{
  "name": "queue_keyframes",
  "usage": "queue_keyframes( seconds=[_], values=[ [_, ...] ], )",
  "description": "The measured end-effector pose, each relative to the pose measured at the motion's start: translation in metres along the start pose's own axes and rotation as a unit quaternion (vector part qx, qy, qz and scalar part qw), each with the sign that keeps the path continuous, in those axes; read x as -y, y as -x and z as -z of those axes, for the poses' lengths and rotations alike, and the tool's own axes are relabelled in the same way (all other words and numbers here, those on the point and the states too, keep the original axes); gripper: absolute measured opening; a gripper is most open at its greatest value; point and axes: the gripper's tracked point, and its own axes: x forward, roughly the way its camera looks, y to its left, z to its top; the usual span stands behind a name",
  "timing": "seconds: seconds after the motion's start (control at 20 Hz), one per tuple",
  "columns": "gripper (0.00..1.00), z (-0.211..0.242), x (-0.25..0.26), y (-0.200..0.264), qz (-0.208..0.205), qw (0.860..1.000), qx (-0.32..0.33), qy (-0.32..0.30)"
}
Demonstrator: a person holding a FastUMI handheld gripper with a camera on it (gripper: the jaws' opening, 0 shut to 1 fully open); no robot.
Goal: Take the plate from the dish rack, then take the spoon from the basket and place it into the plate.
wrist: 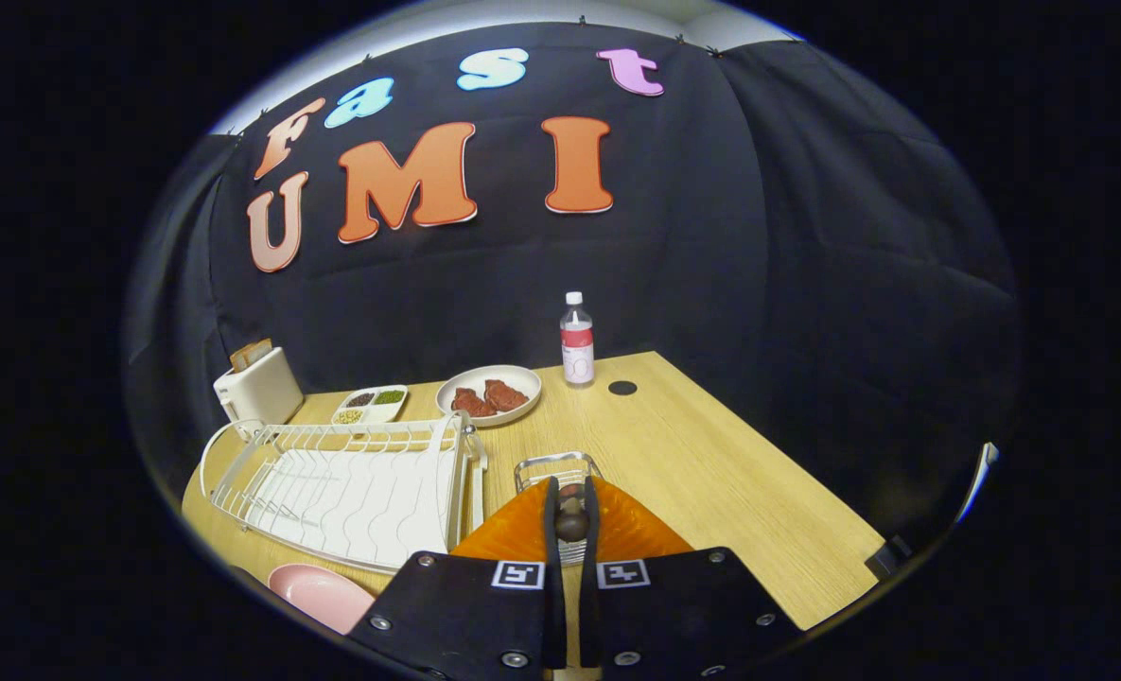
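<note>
A round pink plate (319, 594) is lying on the wooden table (711, 473) beside the white wire dish rack (342, 487); further right, the gripper (571, 515) is clamping a dark spoon (571, 523) before the small wire basket (556, 465)

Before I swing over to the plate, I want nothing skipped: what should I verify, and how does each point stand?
1. Plate out of the dish rack: ok, it lies on the table beside it.
2. Gripper holding something: ok, both fingers press a dark piece.
3. That piece is the spoon: cannot tell.
4. It is clear of the basket: cannot tell.
5. Plate's visible part bare: ok.
</note>
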Motion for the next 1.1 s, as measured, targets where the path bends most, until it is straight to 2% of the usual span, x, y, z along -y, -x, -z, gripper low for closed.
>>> queue_keyframes(
  seconds=[0.3,0.55,0.8,1.1],
  values=[
    [0.06,-0.017,-0.011,0.054,0.006,1.000,0.020,-0.013],
    [0.06,-0.007,-0.042,0.104,-0.002,1.000,0.018,-0.016],
    [0.06,0.017,-0.087,0.144,-0.030,0.999,0.006,-0.015],
    [0.06,0.055,-0.142,0.160,-0.076,0.996,-0.025,-0.028]
  ],
)
